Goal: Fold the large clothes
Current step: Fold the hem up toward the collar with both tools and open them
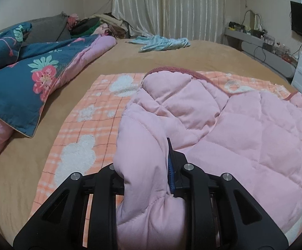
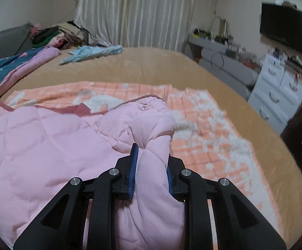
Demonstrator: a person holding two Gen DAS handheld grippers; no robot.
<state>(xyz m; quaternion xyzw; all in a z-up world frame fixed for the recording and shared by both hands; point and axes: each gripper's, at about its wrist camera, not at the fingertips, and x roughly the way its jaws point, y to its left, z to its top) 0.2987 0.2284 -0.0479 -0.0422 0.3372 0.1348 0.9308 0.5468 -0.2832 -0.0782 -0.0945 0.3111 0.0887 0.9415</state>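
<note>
A tan bed (image 1: pixel 171 56) carries a floral quilt (image 1: pixel 26 70) along its left edge and a striped blue garment (image 1: pixel 161 42) near its far edge. Beyond stand white curtains (image 1: pixel 167 6), a television (image 2: pixel 286 31) and white drawers (image 2: pixel 280 95).

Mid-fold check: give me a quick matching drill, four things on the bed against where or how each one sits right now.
Things:
1. pink quilted jacket
2. orange checked blanket
3. floral duvet
4. light blue garment

States:
A. spread flat under the jacket
B. bunched at the bed's left side
C. lying loose at the far end, near the curtain
D. pinched by both the left gripper and the right gripper

Pairs: 1-D, 2-A, 3-B, 4-C
</note>
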